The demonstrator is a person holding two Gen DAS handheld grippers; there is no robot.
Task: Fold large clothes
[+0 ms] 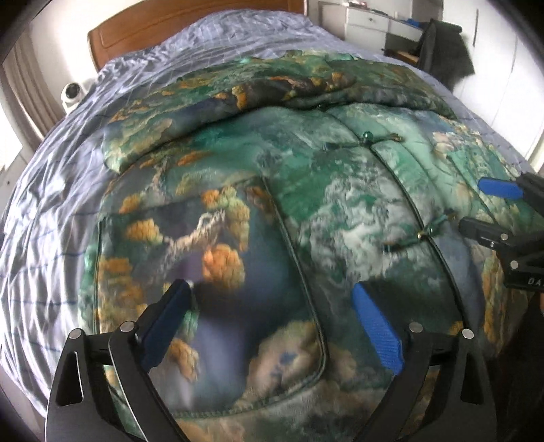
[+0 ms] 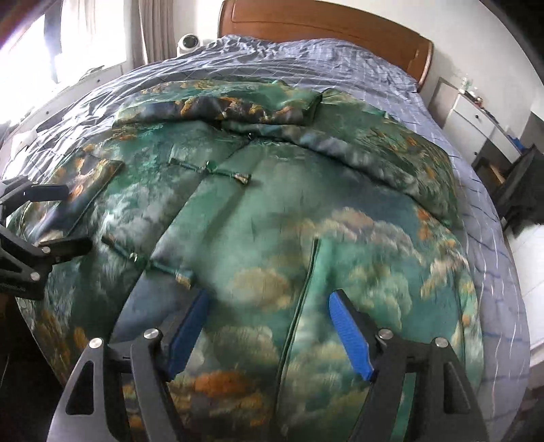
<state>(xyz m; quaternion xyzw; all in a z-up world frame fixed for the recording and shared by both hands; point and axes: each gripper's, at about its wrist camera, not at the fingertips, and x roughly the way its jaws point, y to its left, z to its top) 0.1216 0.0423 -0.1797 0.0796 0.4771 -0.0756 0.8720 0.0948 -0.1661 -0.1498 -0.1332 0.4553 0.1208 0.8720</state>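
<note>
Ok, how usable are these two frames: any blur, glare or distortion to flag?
Left wrist: strong fisheye bulge, the jacket smeared by motion blur near the left gripper, dark corner vignetting. Right wrist: same bulge, blur around the right gripper, and the window blown out at upper left.

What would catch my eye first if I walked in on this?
A big padded jacket printed with green clouds and orange trees, spread front-up across a bed with a blue-grey checked sheet and a wooden headboard. Over its near hem hang two open black tools with blue pads, the left tool and the right tool.
</note>
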